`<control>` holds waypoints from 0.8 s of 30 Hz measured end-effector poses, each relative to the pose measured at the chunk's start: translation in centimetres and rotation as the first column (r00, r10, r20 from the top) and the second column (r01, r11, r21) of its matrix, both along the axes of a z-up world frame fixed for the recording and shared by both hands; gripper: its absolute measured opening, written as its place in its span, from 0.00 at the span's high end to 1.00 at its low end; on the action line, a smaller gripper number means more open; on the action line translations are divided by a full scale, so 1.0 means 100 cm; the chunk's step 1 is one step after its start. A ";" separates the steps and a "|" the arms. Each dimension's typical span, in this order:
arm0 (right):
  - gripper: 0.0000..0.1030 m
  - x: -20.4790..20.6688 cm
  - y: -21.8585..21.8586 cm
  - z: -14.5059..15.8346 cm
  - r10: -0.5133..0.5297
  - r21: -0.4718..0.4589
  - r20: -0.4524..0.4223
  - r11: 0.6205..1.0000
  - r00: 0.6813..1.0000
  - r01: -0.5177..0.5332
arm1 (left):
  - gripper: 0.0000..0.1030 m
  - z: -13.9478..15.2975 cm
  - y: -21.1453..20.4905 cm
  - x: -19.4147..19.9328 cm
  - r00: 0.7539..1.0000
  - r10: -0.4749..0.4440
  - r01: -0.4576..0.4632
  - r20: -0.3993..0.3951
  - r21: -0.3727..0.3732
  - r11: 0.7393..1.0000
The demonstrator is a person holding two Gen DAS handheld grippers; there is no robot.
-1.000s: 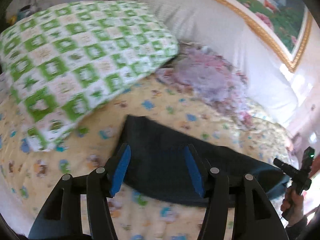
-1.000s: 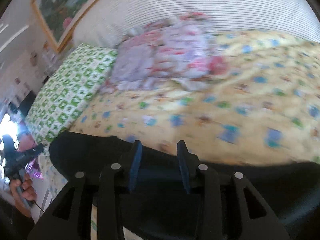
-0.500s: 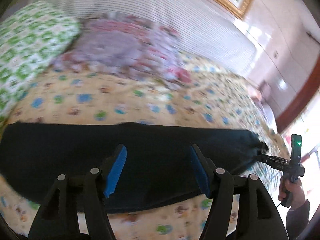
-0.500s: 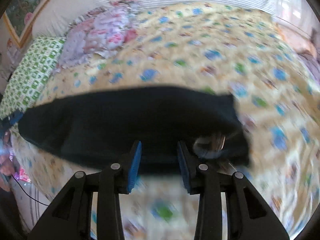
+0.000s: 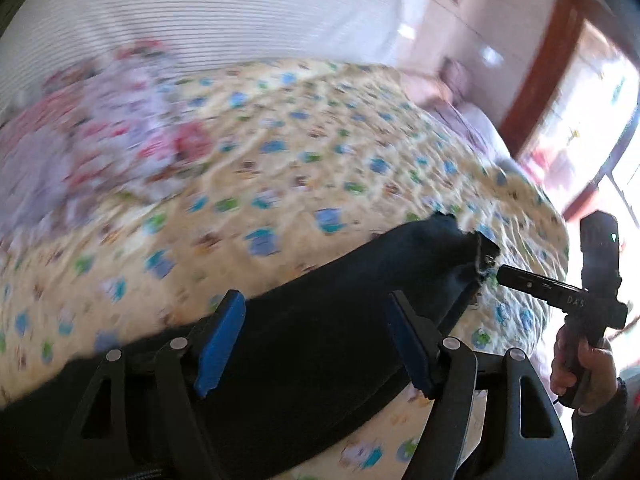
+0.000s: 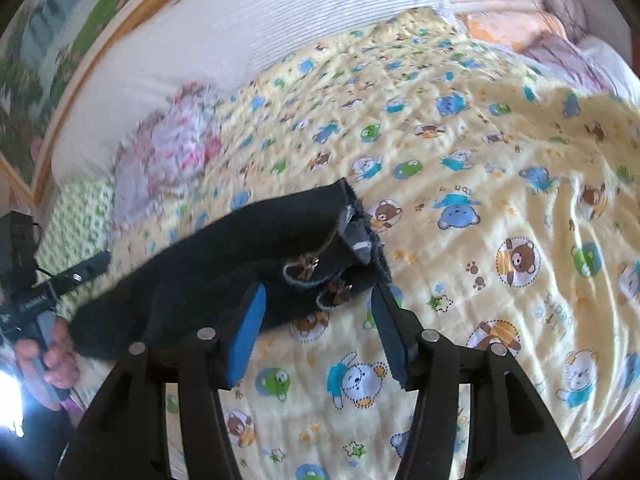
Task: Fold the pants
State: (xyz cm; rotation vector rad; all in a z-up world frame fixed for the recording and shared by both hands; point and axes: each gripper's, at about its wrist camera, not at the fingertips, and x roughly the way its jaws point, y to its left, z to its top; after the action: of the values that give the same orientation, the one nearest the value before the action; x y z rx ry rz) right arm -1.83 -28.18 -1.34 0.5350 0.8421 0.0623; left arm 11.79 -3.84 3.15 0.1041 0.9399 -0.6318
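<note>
Dark navy pants (image 5: 304,344) lie folded lengthwise on the yellow cartoon-print bedspread (image 5: 304,168). In the left wrist view my left gripper (image 5: 312,344) hovers open over the middle of the pants, holding nothing. In the right wrist view the pants (image 6: 224,264) end at the waistband, with metal fasteners and a pale lining showing. My right gripper (image 6: 316,332) is open, its fingers either side of that waist end, apart from the cloth. The right gripper also shows at the pants' far end in the left wrist view (image 5: 540,288).
A crumpled pink floral cloth (image 6: 172,148) and a green checked pillow (image 6: 76,224) lie at the head of the bed by the white striped headboard (image 6: 280,28). The bed edge drops off near a bright doorway (image 5: 580,128).
Both views swung toward the foot of the bed. The pants now lie stretched on the bedspread, and my right gripper has opened wider at the waist end.
</note>
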 end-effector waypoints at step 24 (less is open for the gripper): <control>0.85 0.012 -0.020 -0.043 -0.101 0.277 0.048 0.957 0.994 0.083 | 0.41 -0.080 -0.177 0.081 0.896 -0.378 0.402 -0.233 0.067 0.913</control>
State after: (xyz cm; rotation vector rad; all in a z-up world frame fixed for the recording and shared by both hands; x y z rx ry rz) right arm -0.59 -30.16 -5.60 0.8292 0.7512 0.1107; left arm 19.93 -21.50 -4.88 0.3384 1.1784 -0.9767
